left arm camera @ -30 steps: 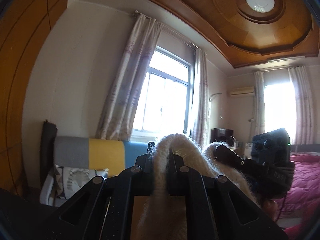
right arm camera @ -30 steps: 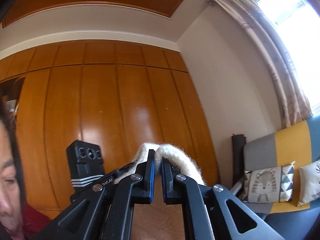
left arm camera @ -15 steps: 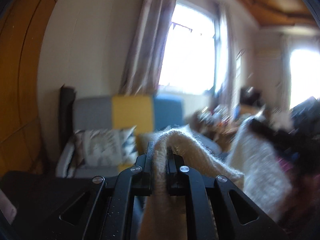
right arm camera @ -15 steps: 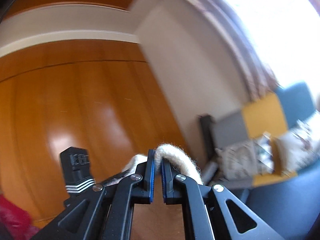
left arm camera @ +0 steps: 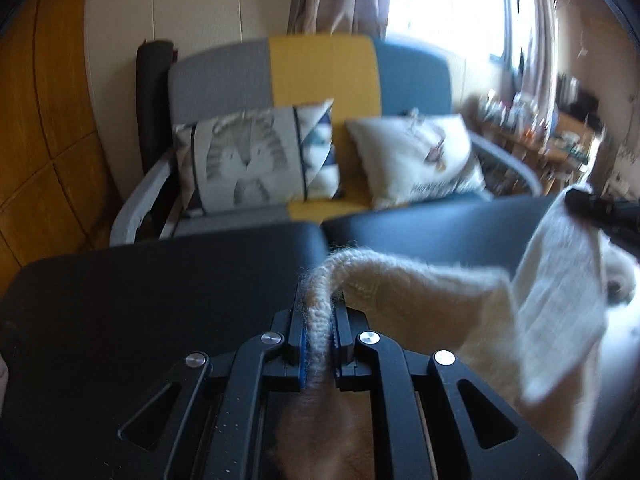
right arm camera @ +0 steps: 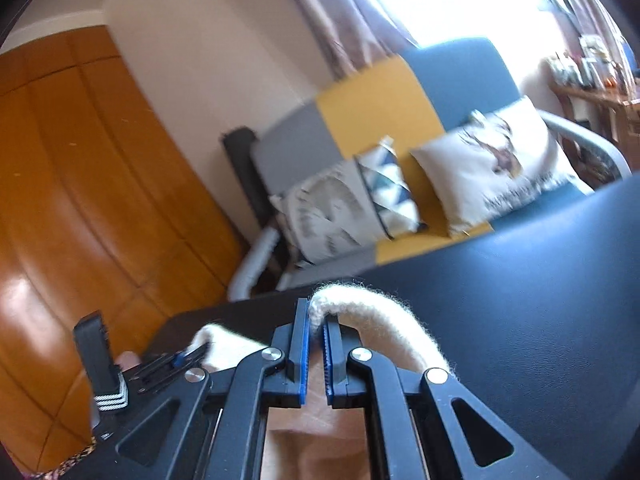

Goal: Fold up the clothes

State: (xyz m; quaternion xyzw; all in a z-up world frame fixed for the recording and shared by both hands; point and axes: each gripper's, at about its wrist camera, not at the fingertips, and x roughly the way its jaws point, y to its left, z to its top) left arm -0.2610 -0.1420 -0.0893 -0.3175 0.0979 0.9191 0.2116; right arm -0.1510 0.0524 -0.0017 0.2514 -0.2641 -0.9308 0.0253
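Two clamps on one cream knit garment (left arm camera: 420,292): left gripper (left arm camera: 319,336) and right gripper (right arm camera: 316,344) each pinching a thick edge, fabric strung left-to-right between them above black table (left arm camera: 160,288), hanging slack toward right.

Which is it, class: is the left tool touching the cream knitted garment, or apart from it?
Touching. The left wrist view shows the left tool clamped on a fold of the cream knitted garment.

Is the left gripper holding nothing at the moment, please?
No, the left gripper is shut on a cream sweater.
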